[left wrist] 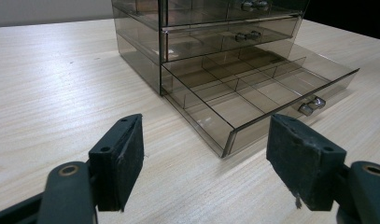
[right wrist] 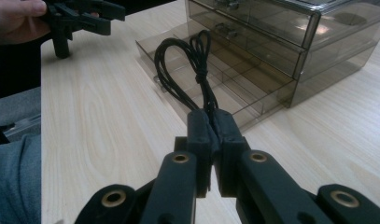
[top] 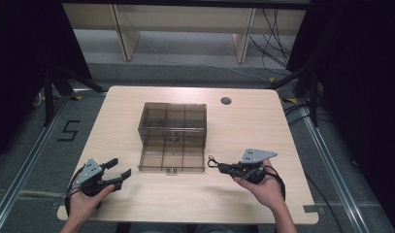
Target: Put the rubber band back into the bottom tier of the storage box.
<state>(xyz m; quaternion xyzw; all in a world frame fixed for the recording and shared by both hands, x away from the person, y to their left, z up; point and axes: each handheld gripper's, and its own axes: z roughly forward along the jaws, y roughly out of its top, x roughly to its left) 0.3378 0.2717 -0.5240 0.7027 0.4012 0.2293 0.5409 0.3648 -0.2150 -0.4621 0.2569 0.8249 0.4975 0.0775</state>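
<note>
A: On the table [top: 137,199], what stands, largest first?
B: Smoky drawer box [top: 172,121], bottom drawer [top: 172,158] pulled out. Left gripper [top: 118,172] spread, empty, near the drawer's corner. Right gripper [top: 219,166] pressed together, pinching a black looped cord [right wrist: 190,63] just beside the drawer.

Wooden table [top: 137,204] w/ round cable hole [top: 226,101] near far right corner. Grey floor [top: 35,145] w/ black "5" marking [top: 69,130] at left. Pale shelf unit legs [top: 128,34] behind table.
</note>
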